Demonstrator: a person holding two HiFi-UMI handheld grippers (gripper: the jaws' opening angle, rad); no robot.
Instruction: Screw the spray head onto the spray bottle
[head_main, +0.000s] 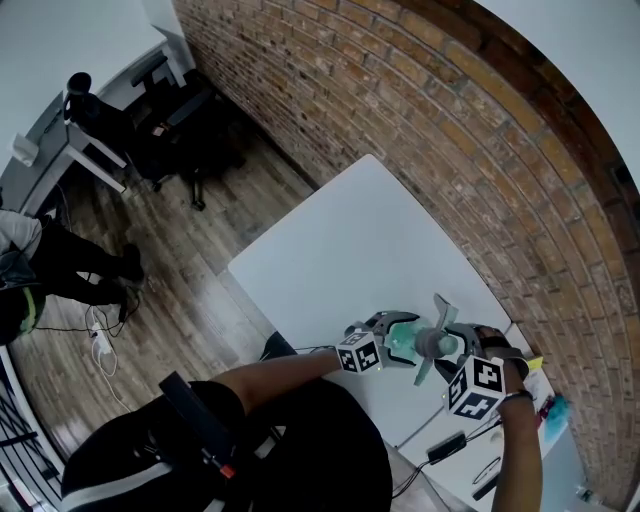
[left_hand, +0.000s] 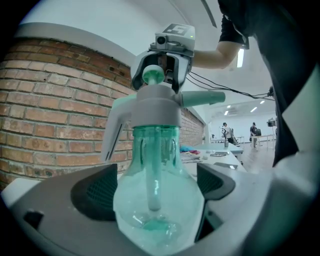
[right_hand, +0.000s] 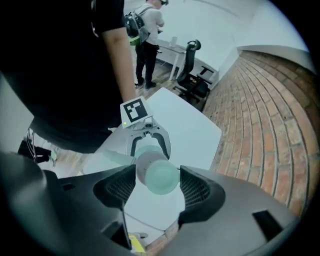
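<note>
A clear green spray bottle is held in the air over the white table, lying sideways in the head view. My left gripper is shut on its round body, a dark pad on each side. The grey spray head sits on the bottle's neck, with its trigger lever to the left and its nozzle to the right. My right gripper is shut on the spray head's top, where a pale green knob shows. In the head view the two grippers face each other, left and right.
A brick wall runs along the table's far side. Cables and small items lie on the table by my right arm. Black office chairs and a desk stand on the wooden floor at upper left, and a person stands at the left edge.
</note>
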